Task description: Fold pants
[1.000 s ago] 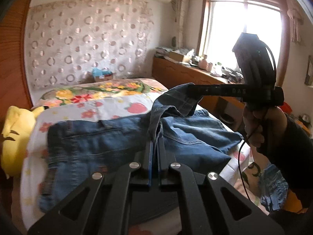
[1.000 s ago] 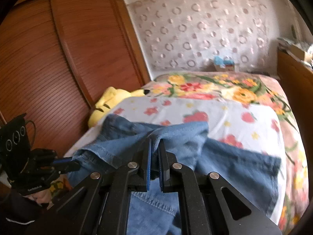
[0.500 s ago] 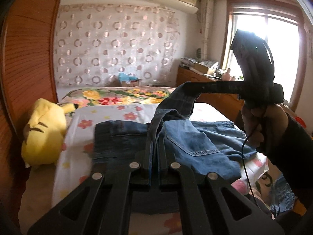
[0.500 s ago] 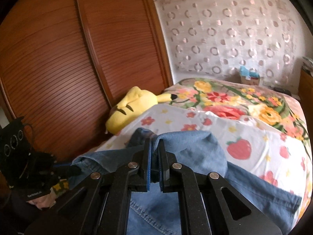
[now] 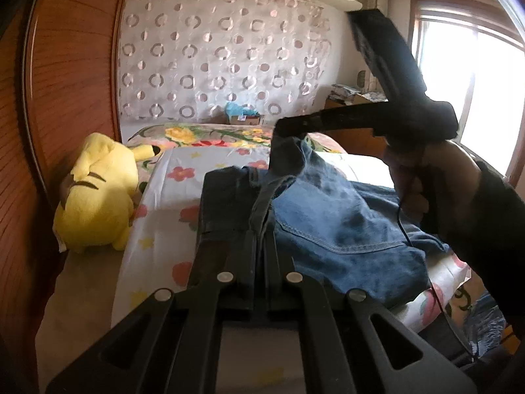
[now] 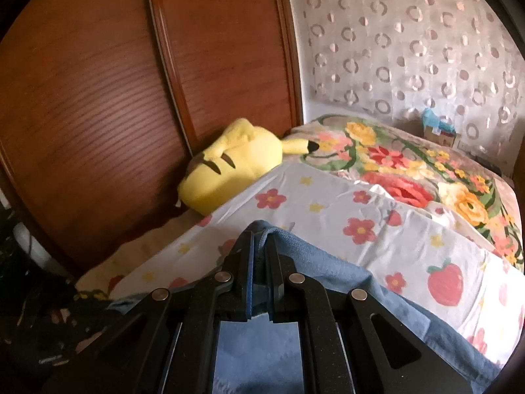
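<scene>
Blue denim pants point(image 5: 341, 229) lie on the bed, one part folded over the darker layer point(image 5: 226, 203) beneath. My left gripper point(image 5: 262, 229) is shut on a denim edge that rises between its fingers. Up and to the right, my right gripper point(image 5: 279, 128), held by a hand point(image 5: 423, 184), pinches another raised bit of the same edge. In the right wrist view my right gripper point(image 6: 261, 239) is shut on a fold of the pants point(image 6: 328, 266), with cloth hanging down under it over the flowered sheet point(image 6: 377, 203).
A yellow plush toy point(image 5: 95, 203) point(image 6: 229, 167) lies at the bed's left side against the wooden wardrobe doors point(image 6: 115, 82). A flowered blanket point(image 6: 410, 164) covers the far end of the bed. A window point(image 5: 472, 75) and wooden cabinet stand to the right.
Both grippers have carried the held denim leftwards across the bed, towards the plush toy and wardrobe. The upper layer now lies further over the lower one. Both stayed shut.
</scene>
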`<state>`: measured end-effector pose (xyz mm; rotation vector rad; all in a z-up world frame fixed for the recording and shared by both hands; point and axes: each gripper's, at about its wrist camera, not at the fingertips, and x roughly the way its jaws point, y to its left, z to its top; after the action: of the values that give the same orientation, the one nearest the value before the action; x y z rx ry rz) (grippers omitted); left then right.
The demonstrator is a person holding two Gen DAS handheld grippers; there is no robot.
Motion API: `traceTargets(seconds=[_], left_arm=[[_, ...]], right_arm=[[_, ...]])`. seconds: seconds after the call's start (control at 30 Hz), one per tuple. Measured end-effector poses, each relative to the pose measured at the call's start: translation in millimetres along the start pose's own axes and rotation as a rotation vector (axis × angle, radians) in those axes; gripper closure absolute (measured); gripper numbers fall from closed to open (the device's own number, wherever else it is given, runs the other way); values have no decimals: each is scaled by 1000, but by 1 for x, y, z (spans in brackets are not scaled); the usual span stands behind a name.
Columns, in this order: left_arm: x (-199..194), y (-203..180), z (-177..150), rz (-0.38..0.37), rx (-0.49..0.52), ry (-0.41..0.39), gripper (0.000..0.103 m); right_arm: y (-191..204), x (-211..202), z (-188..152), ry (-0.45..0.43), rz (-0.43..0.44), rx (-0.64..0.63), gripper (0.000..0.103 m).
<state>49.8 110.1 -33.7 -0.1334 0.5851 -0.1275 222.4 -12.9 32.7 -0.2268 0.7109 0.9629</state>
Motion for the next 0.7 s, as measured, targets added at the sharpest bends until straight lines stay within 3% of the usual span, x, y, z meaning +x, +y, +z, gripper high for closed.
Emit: traceTargets(seconds=[0.23, 0.3, 0.33, 0.5, 0.7], left_arm=[[26, 12, -19, 40, -47, 84, 102], [32, 14, -23, 47, -53, 99, 102], [34, 14, -24, 53, -49, 104, 102], [43, 20, -30, 69, -71, 133, 96], [55, 26, -41, 90, -74, 164, 81]], right_arm=[[-7, 40, -4, 38, -22, 51, 100], [-10, 41, -6, 52, -21, 64, 91], [-11, 41, -8, 57, -23, 60, 82], [-32, 10, -15, 19, -43, 92, 73], [-50, -51, -35, -40, -98, 88, 72]])
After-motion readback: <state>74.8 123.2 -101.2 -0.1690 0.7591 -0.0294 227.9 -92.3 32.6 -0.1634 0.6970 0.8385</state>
